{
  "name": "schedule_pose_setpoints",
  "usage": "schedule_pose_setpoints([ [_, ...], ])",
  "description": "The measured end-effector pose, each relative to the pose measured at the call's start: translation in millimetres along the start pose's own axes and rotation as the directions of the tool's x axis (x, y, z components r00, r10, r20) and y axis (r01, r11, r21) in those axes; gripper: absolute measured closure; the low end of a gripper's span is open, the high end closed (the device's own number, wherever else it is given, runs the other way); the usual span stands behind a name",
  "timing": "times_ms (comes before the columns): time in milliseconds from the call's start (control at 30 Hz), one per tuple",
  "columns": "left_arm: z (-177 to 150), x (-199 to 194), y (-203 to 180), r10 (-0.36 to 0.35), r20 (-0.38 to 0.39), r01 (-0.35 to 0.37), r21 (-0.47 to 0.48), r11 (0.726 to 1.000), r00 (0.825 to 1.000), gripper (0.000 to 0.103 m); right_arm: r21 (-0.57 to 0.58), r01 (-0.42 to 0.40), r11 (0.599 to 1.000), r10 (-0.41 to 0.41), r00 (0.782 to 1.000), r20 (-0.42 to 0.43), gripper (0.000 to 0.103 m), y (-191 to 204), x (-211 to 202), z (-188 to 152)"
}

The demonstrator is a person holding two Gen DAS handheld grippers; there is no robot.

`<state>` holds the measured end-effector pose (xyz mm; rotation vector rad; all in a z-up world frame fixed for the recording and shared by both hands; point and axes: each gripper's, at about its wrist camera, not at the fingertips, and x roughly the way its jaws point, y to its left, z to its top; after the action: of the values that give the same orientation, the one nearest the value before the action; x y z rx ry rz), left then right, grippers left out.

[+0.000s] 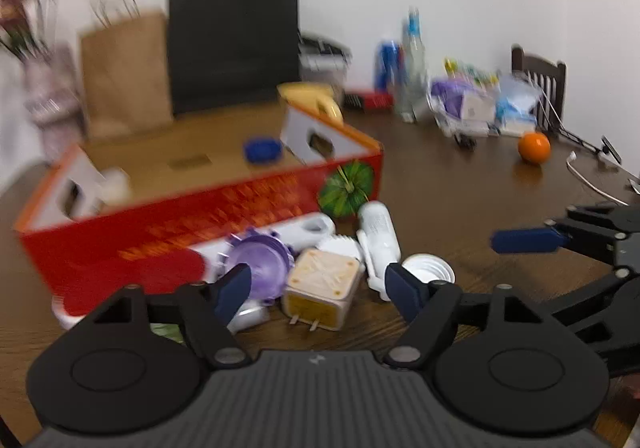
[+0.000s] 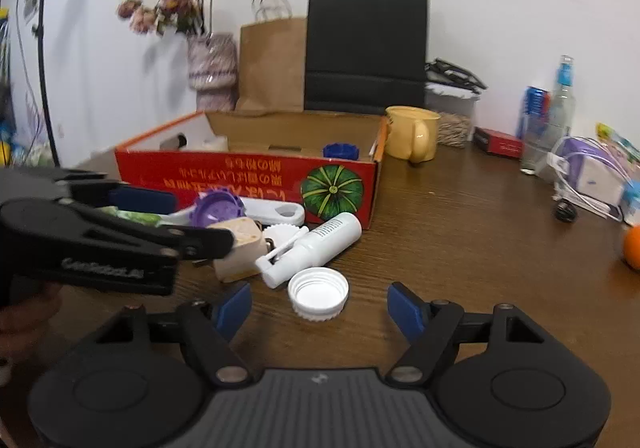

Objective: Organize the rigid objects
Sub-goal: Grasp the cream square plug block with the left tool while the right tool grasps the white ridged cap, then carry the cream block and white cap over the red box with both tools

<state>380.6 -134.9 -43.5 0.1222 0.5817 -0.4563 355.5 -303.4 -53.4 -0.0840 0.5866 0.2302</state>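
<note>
- The left gripper (image 1: 318, 290) hangs low over a wooden bench (image 1: 460, 188), its blue pads apart with nothing pinched between them; a beige plug adapter (image 1: 322, 288) lies on the bench in the gap ahead of them.
- The right gripper (image 2: 319, 308) is likewise parted and grips nothing; a white screw cap (image 2: 318, 293), open side up, sits on the bench just ahead, between its fingers.
- A small heap lies against the front wall of a red cardboard box (image 2: 248, 178): a white spray bottle (image 2: 316, 242) on its side, a purple lid (image 2: 218, 208), a flat white opener-like piece (image 2: 276, 210) and the adapter.
- Inside the box a blue cap (image 2: 340, 150) rests near the right end.
- A yellow mug (image 2: 412, 132) stands just beside the box's far right corner.
- A brown paper bag (image 2: 272, 64) and a black paper bag (image 2: 366, 48) stand behind the box against the wall.
- An orange (image 1: 534, 147) sits well apart to the right.
</note>
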Motion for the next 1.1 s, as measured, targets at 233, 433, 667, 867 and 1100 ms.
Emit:
schedule_pose_setpoints([
  [233, 4.8, 23.8, 5.8, -0.045, -0.086, 0.043, -0.023, 0.999, 0.995, 0.056, -0.031, -0.036, 0.999, 0.035, 0.999, -0.032, 0.048, -5.1, 23.7, 7.4],
  [433, 7.4, 30.4, 6.8, -0.075, -0.099, 0.070, -0.052, 0.996, 0.992, 0.055, -0.045, -0.046, 0.998, 0.043, 0.997, -0.067, 0.061, -4.0, 37.7, 6.0],
  [667, 7.3, 39.8, -0.7, -0.054, -0.105, 0.048, -0.052, 0.997, 0.993, 0.063, -0.036, -0.050, 0.998, 0.047, 0.997, -0.057, 0.087, -5.2, 35.1, 5.2],
  [867, 4.9, -3.0, -3.4, -0.022, -0.021, 0.021, -0.063, 0.998, 1.000, 0.063, -0.009, -0.030, 1.000, 0.030, 0.999, -0.018, 0.088, -6.7, 14.4, 5.2],
  [1100, -17.1, -87.3, 0.4, 0.110, 0.071, -0.100, -0.126, 0.987, 0.991, 0.063, -0.016, 0.008, 1.000, -0.007, 0.997, 0.077, 0.088, 16.9, -44.9, -9.0],
])
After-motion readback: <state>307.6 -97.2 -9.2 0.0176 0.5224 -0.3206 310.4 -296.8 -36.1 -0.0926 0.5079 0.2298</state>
